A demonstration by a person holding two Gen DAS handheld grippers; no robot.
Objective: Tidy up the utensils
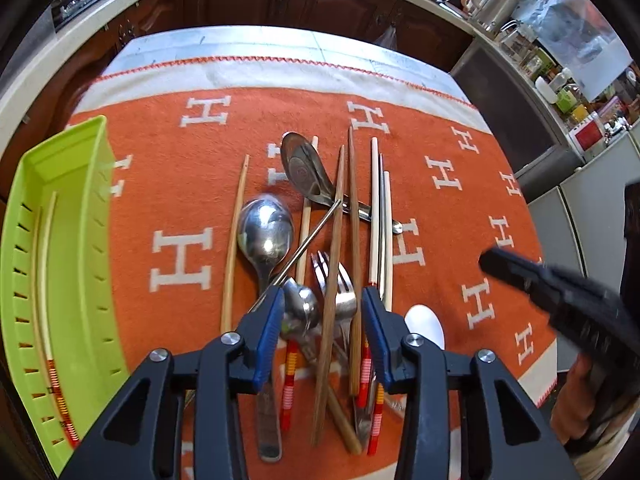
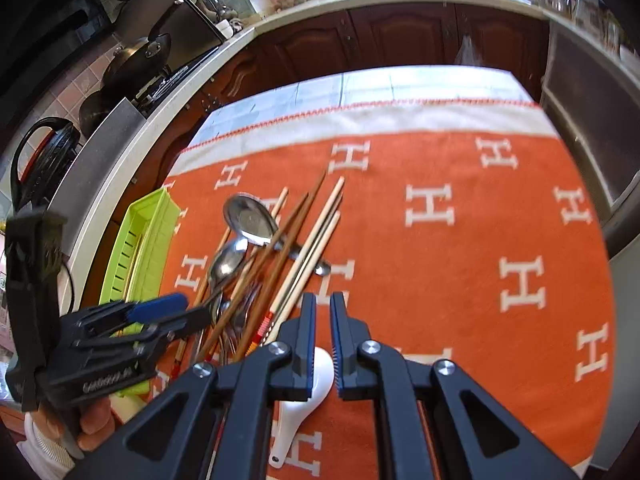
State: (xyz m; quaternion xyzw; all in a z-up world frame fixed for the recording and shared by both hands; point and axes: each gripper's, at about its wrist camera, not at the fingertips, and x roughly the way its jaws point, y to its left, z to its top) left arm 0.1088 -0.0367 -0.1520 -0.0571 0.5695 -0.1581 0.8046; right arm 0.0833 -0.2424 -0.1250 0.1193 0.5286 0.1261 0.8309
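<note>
1. Left wrist view: the left gripper (image 1: 322, 296) is hovering over the near end of the utensil pile (image 1: 320, 240) on the orange cloth (image 1: 460, 208), its fingers (image 1: 268, 320) standing apart with a small spoon (image 1: 300, 308), a fork (image 1: 340, 292) and a brown chopstick (image 1: 334, 280) lying below the gap; whether the pads are touching anything is hard to tell.
2. The green tray (image 1: 80, 152) is sitting far left, holding two chopsticks (image 1: 44, 272).
3. Right wrist view: the right gripper (image 2: 323, 300) is hanging with its fingers nearly together and nothing between them, the white spoon (image 2: 304, 392) lying just beneath and partly hidden.
4. Handle ends of the pile are cut off behind the left gripper's frame.
</note>
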